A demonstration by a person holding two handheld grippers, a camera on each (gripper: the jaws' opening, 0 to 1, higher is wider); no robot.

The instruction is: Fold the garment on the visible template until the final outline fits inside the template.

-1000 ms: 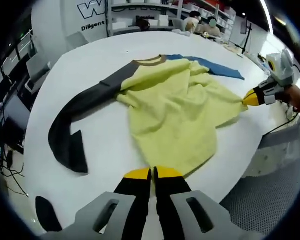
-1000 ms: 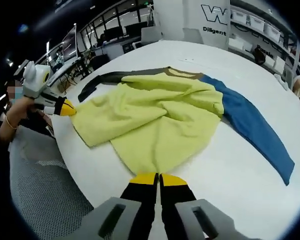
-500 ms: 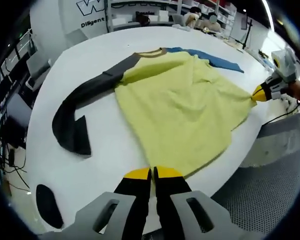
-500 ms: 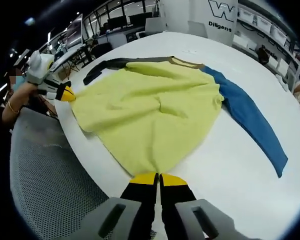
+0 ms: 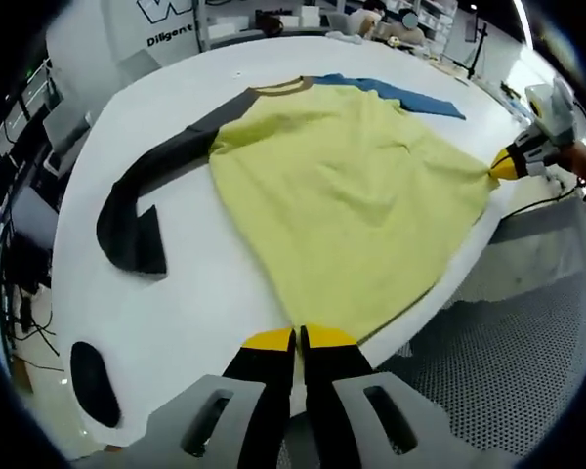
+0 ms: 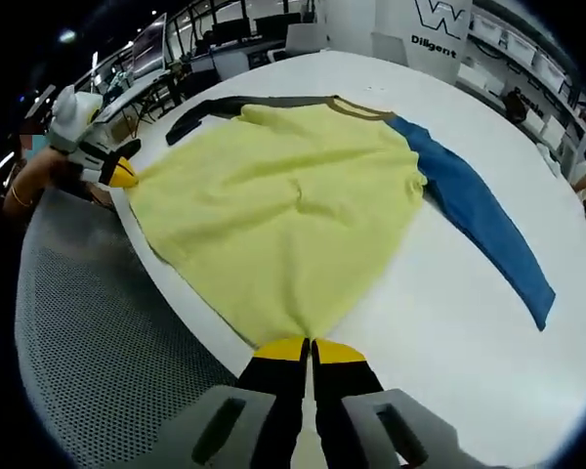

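Left gripper view: shirt (image 5: 352, 186) lies spread flat on the white desk (image 5: 205, 293), yellow body central, dark sleeve (image 5: 137, 220) at 9 o'clock, blue sleeve (image 5: 410, 96) at 1. Left gripper (image 5: 298, 340) at 6 has its fingers clenched on one hem corner; right gripper (image 5: 503, 166) at 3 pinches the other. Right gripper view: shirt (image 6: 273, 205) spans the desk (image 6: 449, 322), blue sleeve (image 6: 479, 220) toward 3.

Both grippers (image 5: 299, 337) (image 6: 310, 349), jaws closed, held wide apart.
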